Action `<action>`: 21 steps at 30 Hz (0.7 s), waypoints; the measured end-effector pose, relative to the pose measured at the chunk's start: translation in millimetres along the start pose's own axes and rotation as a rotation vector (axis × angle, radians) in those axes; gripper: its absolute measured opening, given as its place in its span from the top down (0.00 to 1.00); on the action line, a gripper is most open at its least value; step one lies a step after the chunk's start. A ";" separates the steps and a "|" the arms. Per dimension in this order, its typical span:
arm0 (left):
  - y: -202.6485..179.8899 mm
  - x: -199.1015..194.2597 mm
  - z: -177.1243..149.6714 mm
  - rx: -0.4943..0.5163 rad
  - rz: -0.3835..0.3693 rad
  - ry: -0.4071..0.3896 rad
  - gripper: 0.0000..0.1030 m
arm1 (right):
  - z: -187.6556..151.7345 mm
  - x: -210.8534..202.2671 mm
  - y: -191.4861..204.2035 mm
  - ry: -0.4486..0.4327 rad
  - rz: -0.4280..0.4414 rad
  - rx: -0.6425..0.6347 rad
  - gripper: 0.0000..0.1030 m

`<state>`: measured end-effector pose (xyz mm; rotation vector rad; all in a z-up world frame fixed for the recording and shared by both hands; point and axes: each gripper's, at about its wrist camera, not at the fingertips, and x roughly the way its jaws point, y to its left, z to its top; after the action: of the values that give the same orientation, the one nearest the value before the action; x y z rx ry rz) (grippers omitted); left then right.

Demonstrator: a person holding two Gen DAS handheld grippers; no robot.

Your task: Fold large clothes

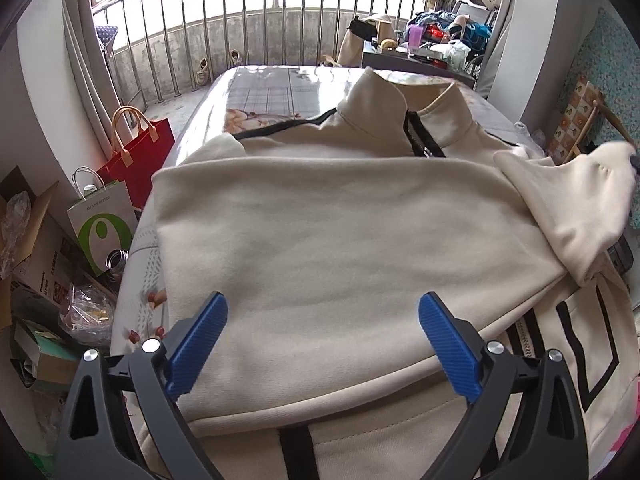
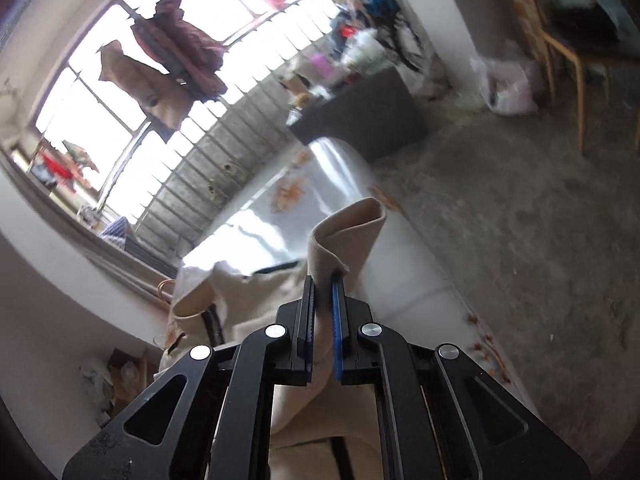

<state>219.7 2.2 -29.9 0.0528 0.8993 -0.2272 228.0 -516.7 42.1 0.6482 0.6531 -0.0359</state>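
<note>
Left wrist view takes in the whole job: a cream jacket [image 1: 340, 220] with black trim lies spread across the glossy table [image 1: 280, 84], collar toward twelve o'clock and hem toward six, so the flat surface carries the body while the folds are made. One wide panel is already laid over the chest, probably a sleeve or side brought in to square the shape. At three o'clock the right sleeve [image 1: 568, 200] rises off the table into the air, its cuff pulled toward the frame edge; it appears lifted so that it can be carried across the body.

The left gripper [image 1: 322, 320] hangs over the lower chest at six o'clock, its blue pads spread wide with cloth beneath but nothing pinched. It seems to wait there, ready to pin or smooth the panel as the sleeve comes over.

In the right wrist view the right gripper [image 2: 322, 292] has its jaws pressed together on the cuff [image 2: 348, 236], which sticks up at twelve o'clock beyond the fingertips. Gripping at the very end lets the full sleeve trail and lie flat when lowered.

At nine o'clock beside the table stand a red bag [image 1: 140, 152] and a white paper bag [image 1: 104, 224].
</note>
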 end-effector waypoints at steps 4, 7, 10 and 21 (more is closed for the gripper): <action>6.2 -24.7 3.2 -0.034 -0.052 -0.060 0.14 | 0.8 -12.8 99.5 -0.037 0.129 -0.254 0.94; 9.8 -39.2 2.0 -0.050 -0.102 -0.084 0.20 | -19.9 3.2 156.8 0.011 0.212 -0.385 0.94; 11.8 -46.0 -3.2 -0.055 -0.155 -0.077 0.28 | -51.6 37.0 193.2 0.115 0.267 -0.458 0.94; 32.2 -49.4 -21.6 -0.120 -0.334 0.002 0.35 | -158.4 149.1 215.5 0.605 0.304 -0.477 0.70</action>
<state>180.5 45.2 -6.4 -0.2099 0.9193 -0.4830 308.8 -228.2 -21.2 0.2798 1.0921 0.6035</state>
